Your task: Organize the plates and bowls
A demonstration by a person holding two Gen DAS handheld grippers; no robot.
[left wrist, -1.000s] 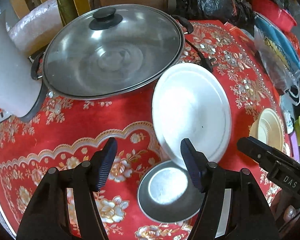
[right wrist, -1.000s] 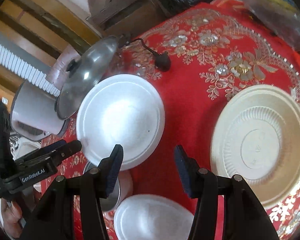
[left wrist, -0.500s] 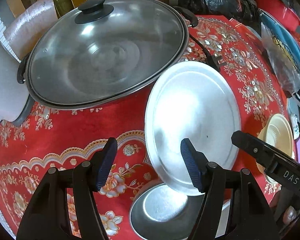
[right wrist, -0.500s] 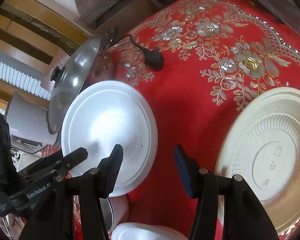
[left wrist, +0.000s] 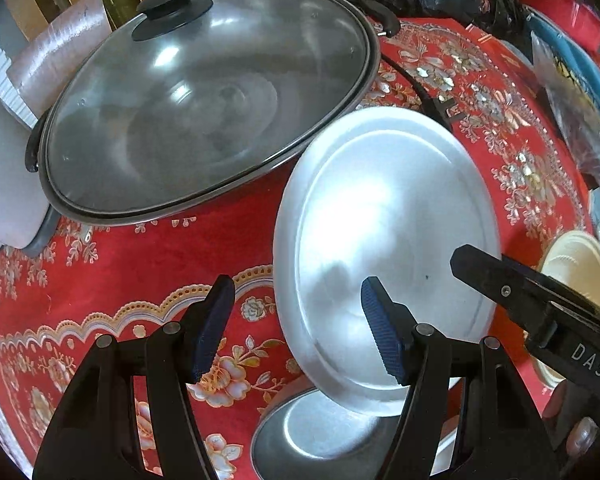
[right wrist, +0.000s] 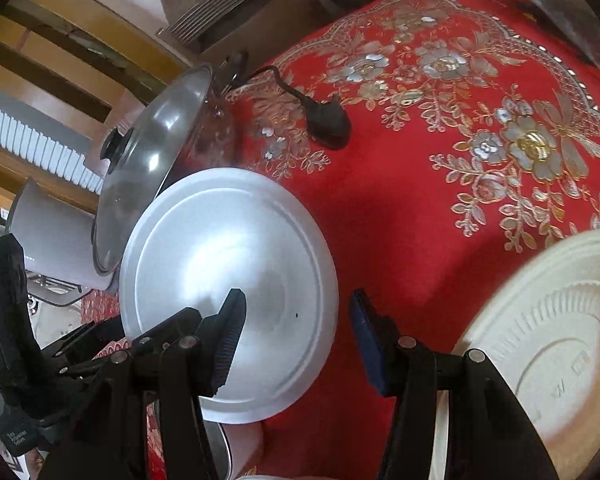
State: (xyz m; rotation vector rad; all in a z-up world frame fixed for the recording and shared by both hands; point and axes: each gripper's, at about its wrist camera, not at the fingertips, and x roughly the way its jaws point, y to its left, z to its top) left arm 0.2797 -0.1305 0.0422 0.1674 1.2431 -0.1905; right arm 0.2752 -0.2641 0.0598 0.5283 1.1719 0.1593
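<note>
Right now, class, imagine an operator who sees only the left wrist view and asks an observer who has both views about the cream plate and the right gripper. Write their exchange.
Operator: I see only a sliver of a cream plate past the other gripper. What is it like?
Observer: In the right wrist view the cream plate is large and ribbed, with embossed marks at its centre. It lies on the red tablecloth, apart from the silver plate.
Operator: I see just one finger of the right gripper. How do its jaws stand?
Observer: The right gripper is open. One finger is over the silver plate, the other over bare cloth, so the plate's rim shows in the gap, ungripped.
</note>
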